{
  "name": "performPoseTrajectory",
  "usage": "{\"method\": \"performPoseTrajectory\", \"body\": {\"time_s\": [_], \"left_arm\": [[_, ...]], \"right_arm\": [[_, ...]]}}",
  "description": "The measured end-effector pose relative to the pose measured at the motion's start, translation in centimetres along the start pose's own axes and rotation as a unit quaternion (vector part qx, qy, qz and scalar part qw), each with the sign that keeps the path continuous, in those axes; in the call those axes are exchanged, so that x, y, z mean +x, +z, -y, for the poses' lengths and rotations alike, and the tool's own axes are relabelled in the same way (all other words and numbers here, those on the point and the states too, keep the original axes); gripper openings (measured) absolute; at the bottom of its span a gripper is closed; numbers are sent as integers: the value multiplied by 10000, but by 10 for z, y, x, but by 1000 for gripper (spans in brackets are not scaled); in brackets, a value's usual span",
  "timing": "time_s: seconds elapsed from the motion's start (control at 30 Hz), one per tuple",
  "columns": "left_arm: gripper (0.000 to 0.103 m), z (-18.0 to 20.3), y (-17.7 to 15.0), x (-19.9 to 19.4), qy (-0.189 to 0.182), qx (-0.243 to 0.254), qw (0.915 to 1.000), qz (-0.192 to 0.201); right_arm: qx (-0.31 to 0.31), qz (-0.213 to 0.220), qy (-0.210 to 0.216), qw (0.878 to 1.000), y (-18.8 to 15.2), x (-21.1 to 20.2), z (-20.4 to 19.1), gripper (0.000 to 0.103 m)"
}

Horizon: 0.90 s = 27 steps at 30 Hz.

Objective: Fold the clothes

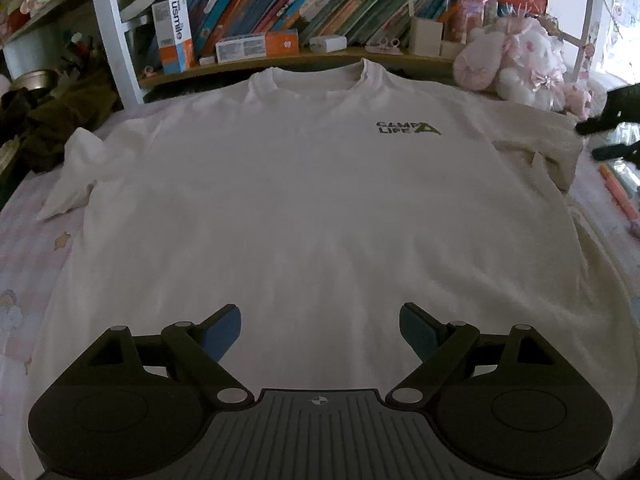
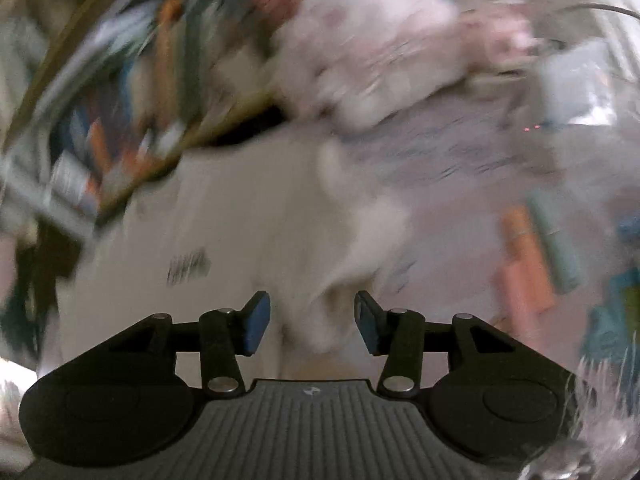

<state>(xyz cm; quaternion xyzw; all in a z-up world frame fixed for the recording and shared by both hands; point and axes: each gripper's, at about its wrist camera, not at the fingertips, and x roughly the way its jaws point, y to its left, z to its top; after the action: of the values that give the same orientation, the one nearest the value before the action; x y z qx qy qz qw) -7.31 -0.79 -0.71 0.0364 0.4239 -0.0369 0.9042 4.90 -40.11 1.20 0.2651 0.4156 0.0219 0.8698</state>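
White cotton T-shirt, flat, face-up on the bed: light, limp, likely to sag; best pinched at hem or sleeve. Left gripper fingers wide, empty. Right gripper fingers part-open, holding nothing.

- I am seeing open room over the flat white T-shirt ahead of the left gripper.
- The bookshelf is blocking the far edge beyond the collar.
- Plush toys are crowding the far right corner.
- Dark clothing is piling up at the left.
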Motion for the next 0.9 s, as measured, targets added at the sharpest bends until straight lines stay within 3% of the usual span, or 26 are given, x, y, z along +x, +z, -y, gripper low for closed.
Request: {"method": "performPoseTrajectory", "body": {"time_s": [0.07, 0.17, 0.37, 0.47, 0.5, 0.53, 0.57, 0.63, 0.67, 0.73, 0.77, 0.9], "left_arm": [[89, 0, 1, 0, 7, -3, 10000, -4], [89, 3, 2, 0, -1, 70, 10000, -4], [89, 7, 0, -2, 54, 202, 9998, -17], [89, 7, -1, -3, 132, 158, 9998, -26], [89, 7, -1, -4, 157, 129, 9998, -31], [89, 6, -1, -4, 177, 101, 9998, -37], [89, 6, -1, -4, 193, 80, 9998, -39], [89, 5, 0, -3, 224, 50, 9997, -38], [89, 5, 0, -3, 225, 44, 9997, -41], [89, 6, 1, -1, 202, 43, 9998, -50], [89, 6, 2, 0, 191, 42, 9998, -55], [89, 14, 4, 2, 65, 213, 9997, -26]], "right_arm": [[-251, 430, -629, 9968, 16, 0, 5, 44], [-1036, 406, -1238, 9860, 31, 19, -1, 39], [-972, -135, -670, 9929, 61, 66, -3, 37], [-909, -587, -490, 9929, 60, 91, -5, 32], [-938, -738, -422, 9920, 58, 98, -5, 24], [-889, -650, -427, 9930, 57, 94, -5, 8], [-813, -478, -457, 9945, 57, 88, -4, 4], [-659, -135, -516, 9964, 56, 74, -2, 4], [-441, 266, -639, 9966, 57, 60, 2, 4], [68, 1113, -994, 9888, 59, 30, 11, 4], [267, 1313, -1221, 9834, 59, 21, 17, 5], [213, 1419, -1652, 9758, 58, 6, 27, 11]]}}
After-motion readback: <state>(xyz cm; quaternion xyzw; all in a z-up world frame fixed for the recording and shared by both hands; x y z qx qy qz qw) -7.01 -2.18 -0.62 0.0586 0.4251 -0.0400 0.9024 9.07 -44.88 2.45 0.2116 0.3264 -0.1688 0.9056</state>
